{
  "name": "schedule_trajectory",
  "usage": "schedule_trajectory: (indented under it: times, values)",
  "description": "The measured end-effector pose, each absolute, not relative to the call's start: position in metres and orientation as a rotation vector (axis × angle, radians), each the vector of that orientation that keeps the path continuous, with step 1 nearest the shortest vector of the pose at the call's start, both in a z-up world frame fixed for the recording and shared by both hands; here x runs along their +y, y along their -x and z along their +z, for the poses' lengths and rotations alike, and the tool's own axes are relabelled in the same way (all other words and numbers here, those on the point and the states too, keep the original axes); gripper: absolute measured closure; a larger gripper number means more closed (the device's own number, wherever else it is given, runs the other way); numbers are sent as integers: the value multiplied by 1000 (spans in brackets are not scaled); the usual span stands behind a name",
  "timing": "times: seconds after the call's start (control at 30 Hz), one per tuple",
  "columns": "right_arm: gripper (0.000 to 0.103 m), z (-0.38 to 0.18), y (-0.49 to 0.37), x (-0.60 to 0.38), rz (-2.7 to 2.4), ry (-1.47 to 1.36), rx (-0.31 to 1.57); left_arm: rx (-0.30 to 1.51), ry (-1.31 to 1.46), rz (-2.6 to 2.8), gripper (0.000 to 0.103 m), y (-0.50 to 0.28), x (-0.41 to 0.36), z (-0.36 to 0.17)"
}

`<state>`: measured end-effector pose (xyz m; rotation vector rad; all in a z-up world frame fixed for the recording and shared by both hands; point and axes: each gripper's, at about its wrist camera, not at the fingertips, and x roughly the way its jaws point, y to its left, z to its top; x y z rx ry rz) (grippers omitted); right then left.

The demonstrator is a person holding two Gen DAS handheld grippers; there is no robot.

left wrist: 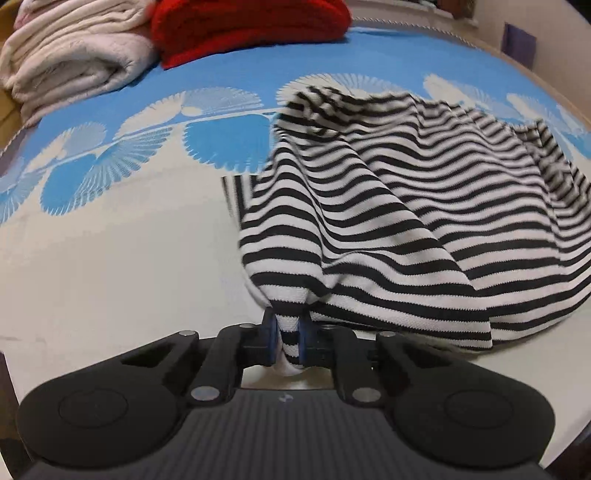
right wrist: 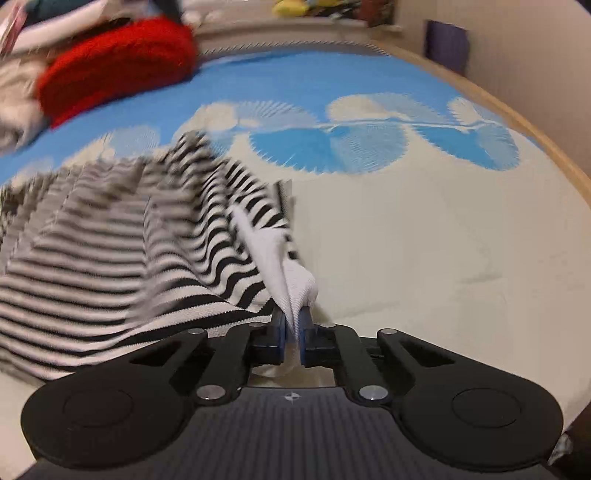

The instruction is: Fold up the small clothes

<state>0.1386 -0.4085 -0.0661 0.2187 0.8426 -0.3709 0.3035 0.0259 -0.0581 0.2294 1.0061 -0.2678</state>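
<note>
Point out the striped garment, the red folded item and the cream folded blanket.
striped garment [left wrist: 406, 221], left wrist view, draped middle.
red folded item [left wrist: 251, 26], left wrist view, top fold.
cream folded blanket [left wrist: 74, 59], left wrist view, upper face.

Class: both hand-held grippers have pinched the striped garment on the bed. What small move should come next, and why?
Probably lift both corners and draw them apart. The left hand-held gripper and right hand-held gripper are each shut on the black-and-white striped knit garment, which sags in rumpled folds between them on the blue-and-cream patterned bedspread.
</note>
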Motion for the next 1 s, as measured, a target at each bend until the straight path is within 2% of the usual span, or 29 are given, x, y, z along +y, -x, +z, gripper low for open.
schedule_trajectory:
  times: [0.2,0.33,0.47,0.6,0.67,0.7,0.73,0.77,0.8,0.83,0.9,1.0]
  values:
    - [101,-68,-125,-441,-422,-369,821,1012,-261,-235,100,-296,44,-60]
    - [101,-70,-130,-441,-439,-359,828,1032,-235,-213,99,-298,56,-62]
    - [101,-69,-132,-440,-461,-362,832,1014,-398,-25,103,-304,71,-73]
    - [99,-69,-135,-434,-450,-311,829,1031,-229,-45,102,-311,109,-64]
    - [83,-67,-133,-427,-431,-274,825,1017,-176,-49,94,-311,112,-57]
    - [60,-64,-129,-424,-443,-263,817,1011,-157,-62,79,-311,109,-52]
    - [38,-61,-124,-421,-461,-253,806,996,-144,-73,55,-311,104,-47]
    - [34,-57,-119,-417,-465,-251,792,976,-139,-74,40,-310,98,-41]
    - [33,-51,-111,-412,-451,-255,766,940,-137,-74,19,-306,90,-33]
    - [33,-44,-103,-406,-426,-261,731,897,-145,-78,7,-299,81,-25]
    - [29,-30,-86,-390,-378,-264,657,837,-171,-69,0,-289,57,-14]
    - [21,-16,-59,-360,-288,-240,578,782,-137,-87,0,-264,35,-5]
